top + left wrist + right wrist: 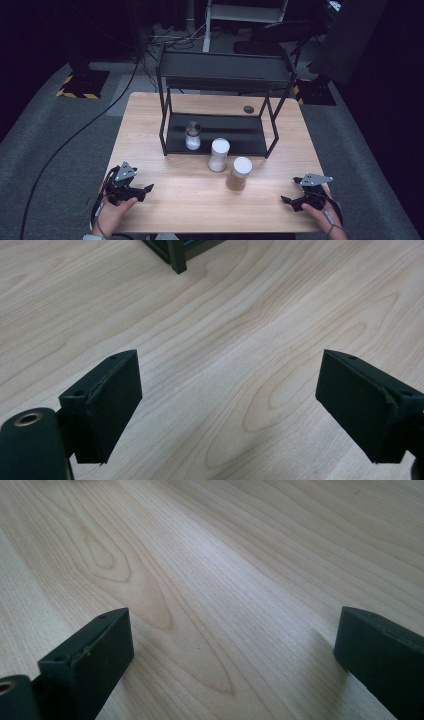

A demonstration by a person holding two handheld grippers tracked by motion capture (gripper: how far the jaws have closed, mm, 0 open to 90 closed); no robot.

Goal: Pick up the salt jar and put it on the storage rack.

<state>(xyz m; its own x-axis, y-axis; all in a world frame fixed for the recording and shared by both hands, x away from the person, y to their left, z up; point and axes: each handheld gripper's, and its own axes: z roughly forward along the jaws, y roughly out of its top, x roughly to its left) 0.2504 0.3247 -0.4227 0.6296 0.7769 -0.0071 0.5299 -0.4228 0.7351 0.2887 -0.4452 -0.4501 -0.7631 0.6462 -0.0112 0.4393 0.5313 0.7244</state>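
Observation:
Three jars stand mid-table in the high view: a small glass jar with a dark lid on the lower shelf of a black rack, a white-lidded jar of white powder just in front of the rack, and a white-lidded jar of brown contents to its right. My left gripper rests near the table's front left, open, its jaws wide over bare wood. My right gripper rests at the front right, also open over bare wood. Both are well apart from the jars.
The two-tier black rack has an empty upper shelf. A small dark round object lies on the wooden table behind the rack. One rack leg shows in the left gripper view. Cables and stands sit on the grey floor beyond.

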